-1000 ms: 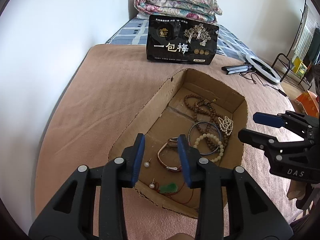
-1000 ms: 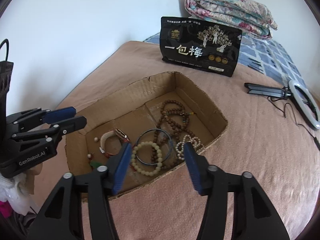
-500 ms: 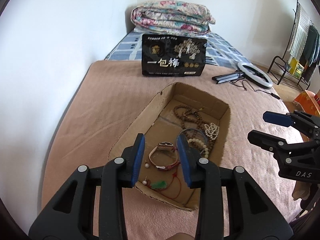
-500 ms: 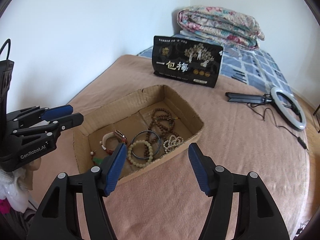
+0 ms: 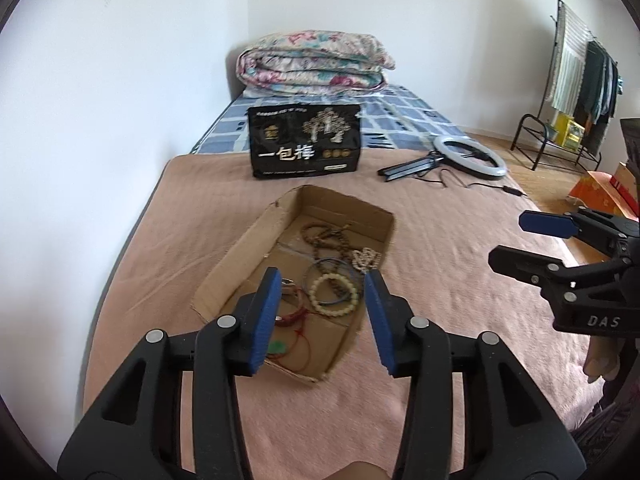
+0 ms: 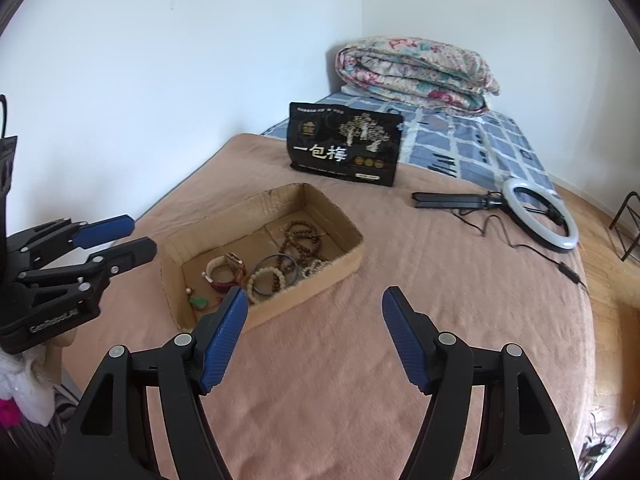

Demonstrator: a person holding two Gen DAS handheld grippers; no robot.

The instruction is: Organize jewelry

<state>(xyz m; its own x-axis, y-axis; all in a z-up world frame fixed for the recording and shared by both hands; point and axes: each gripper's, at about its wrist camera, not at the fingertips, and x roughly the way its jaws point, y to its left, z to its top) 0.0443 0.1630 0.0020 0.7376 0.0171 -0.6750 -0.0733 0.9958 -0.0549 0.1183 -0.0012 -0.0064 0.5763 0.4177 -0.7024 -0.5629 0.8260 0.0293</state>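
Bed (image 6: 360,360) under pink blanket, carrying cardboard tray (image 6: 344,258) mid-surface.
All jewelry inside tray: brown bead strand (image 6: 302,240), pale bead bracelet (image 6: 266,280), watch (image 6: 230,270), green pendant on red cord (image 6: 199,302).
Nothing loose on blanket; gathering judged done, sorting inside tray perhaps left.
Left tool (image 5: 320,316) above tray's near end, jaws opening, gripping nothing.
Right tool (image 6: 314,336) over bare blanket, jaws opening wide, empty.
Small earrings possibly hidden behind left tool's pad; too small to confirm.

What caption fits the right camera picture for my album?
Right gripper opening, empty, over the blanket beside a box of jewelry.
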